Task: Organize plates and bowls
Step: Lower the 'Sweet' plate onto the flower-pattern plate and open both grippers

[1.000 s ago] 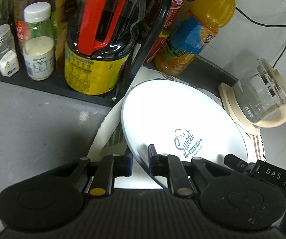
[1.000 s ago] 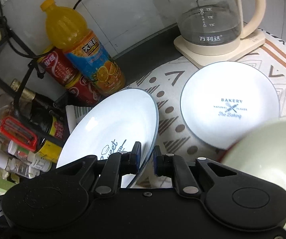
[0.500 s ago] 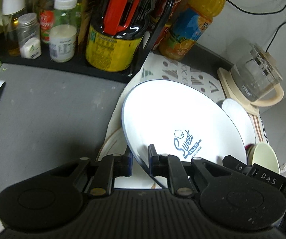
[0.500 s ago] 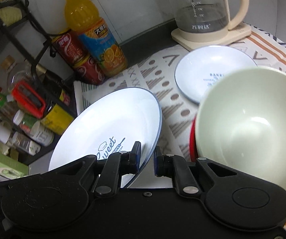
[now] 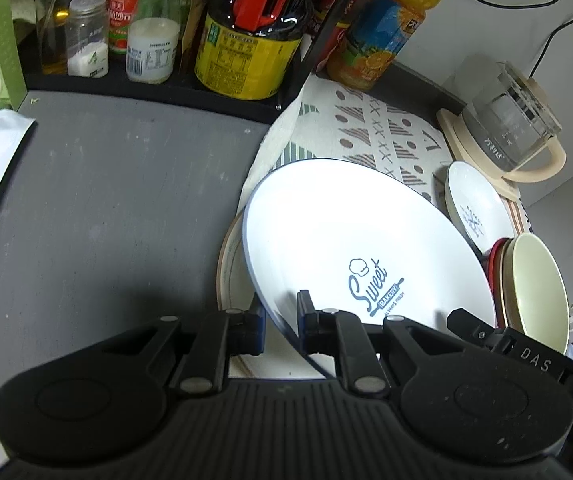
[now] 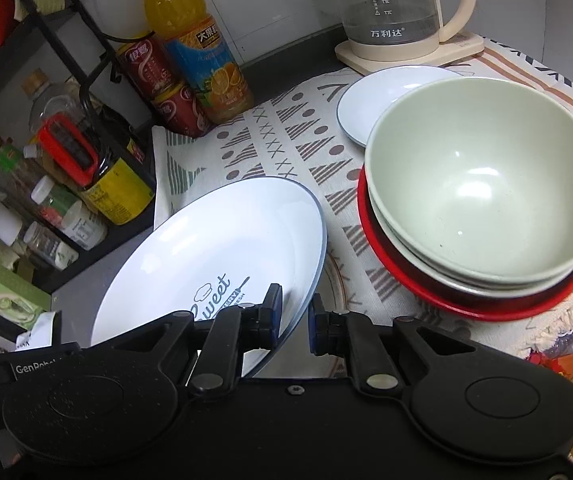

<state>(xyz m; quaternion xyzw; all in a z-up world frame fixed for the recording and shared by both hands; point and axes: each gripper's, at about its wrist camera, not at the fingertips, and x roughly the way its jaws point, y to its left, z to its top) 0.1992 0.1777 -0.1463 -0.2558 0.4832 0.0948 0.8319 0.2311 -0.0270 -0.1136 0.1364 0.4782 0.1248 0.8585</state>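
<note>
A large white plate (image 5: pixel 350 232) (image 6: pixel 214 248) printed "Sweet Bakery" is held tilted above the patterned mat (image 6: pixel 286 148). My left gripper (image 5: pixel 281 322) is shut on its near-left rim and my right gripper (image 6: pixel 294 318) is shut on its near-right rim. Under it lies a cream plate with a brown ring (image 5: pixel 228 272). A smaller white "Bakery" plate (image 5: pixel 476 212) (image 6: pixel 370 100) rests on the mat by the kettle. A pale green bowl (image 6: pixel 486 184) (image 5: pixel 536 288) is stacked on other bowls, with a red one (image 6: pixel 446 296) at the bottom.
A glass kettle on a cream base (image 6: pixel 398 12) (image 5: pixel 510 132) stands at the back. An orange juice bottle (image 6: pixel 194 48) and red cans (image 6: pixel 158 80) sit beside a black rack of jars and bottles (image 5: pixel 150 40). Grey countertop (image 5: pixel 106 216) spreads to the left.
Both grippers have drawn back toward me with the large plate still gripped. The small plate and the bowl stack have come into the left wrist view, and the green bowl is fully in the right wrist view.
</note>
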